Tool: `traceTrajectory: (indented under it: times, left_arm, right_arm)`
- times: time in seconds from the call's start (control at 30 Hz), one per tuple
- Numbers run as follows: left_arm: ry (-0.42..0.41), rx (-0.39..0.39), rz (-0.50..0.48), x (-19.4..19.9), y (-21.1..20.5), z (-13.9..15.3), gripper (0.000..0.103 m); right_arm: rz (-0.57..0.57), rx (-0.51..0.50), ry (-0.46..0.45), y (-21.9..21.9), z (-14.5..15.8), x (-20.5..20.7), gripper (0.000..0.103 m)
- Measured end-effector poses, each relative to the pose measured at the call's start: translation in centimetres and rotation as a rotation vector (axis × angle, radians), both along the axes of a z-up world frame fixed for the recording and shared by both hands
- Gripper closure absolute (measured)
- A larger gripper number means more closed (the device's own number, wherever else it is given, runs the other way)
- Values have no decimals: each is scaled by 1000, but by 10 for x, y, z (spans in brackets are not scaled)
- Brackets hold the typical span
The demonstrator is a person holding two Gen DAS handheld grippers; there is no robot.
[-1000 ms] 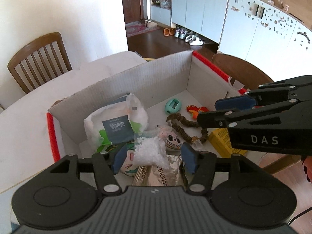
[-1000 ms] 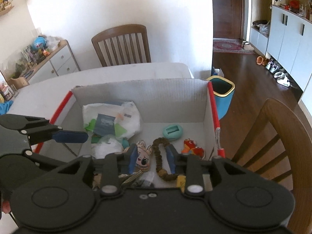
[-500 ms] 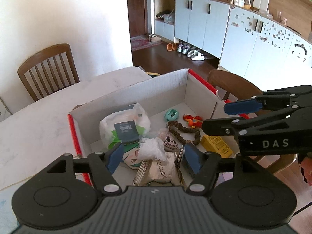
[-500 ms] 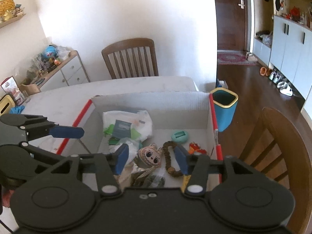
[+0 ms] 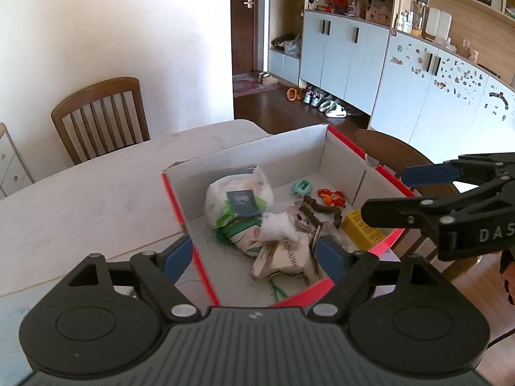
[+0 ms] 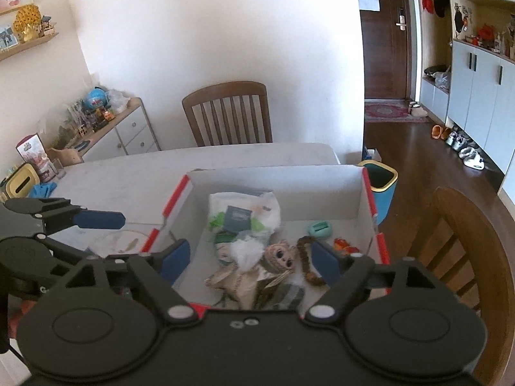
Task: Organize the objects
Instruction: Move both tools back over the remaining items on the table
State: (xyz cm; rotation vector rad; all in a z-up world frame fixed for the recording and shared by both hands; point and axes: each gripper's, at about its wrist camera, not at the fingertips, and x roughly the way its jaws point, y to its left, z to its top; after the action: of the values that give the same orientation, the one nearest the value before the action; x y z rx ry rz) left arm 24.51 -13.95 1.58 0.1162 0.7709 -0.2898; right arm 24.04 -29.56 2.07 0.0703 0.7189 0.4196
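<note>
A cardboard box with red edges stands on the white table. In it lie a white plastic bag, a white tuft, a big-eyed doll, a brown braided strap, a teal object, an orange toy, a yellow packet and a paper bag. My left gripper hangs above the box's near end, jaws opening, pressing on nothing. My right gripper is beside it, jaws opening too, with nothing in them.
The table stretches left of the box. Wooden chairs stand at its far side and right side. A blue bin sits on the floor behind the box. A yellow tissue box is at the table's far left.
Both grippers have drawn back and risen from the box while their jaws widened. The white tuft left the left jaws and the doll left the right jaws; both lie in the box.
</note>
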Motion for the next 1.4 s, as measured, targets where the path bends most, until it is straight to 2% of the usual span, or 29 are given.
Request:
traceTrajectory:
  times: [0.1, 0.23, 0.33, 0.83, 1.13, 1.4]
  left_arm:
    - [-4, -8, 9, -7, 15, 1, 19]
    - [-4, -25, 16, -16, 36, 2, 9]
    - [-7, -29, 24, -22, 52, 2, 5]
    - [-10, -41, 55, -42, 134, -15, 1]
    - [61, -75, 92, -46, 188, -39, 1]
    - [130, -70, 128, -43, 218, -72, 1]
  right_arm:
    - [-6, 2, -4, 10, 1, -10, 13]
    - [-12, 11, -5, 25, 1, -24, 6]
    - [-20, 9, 1, 38, -1, -31, 4]
    - [-37, -2, 31, 112, -9, -51, 4]
    - [-18, -24, 64, 159, -24, -47, 4]
    - [29, -49, 94, 198, -37, -34, 4]
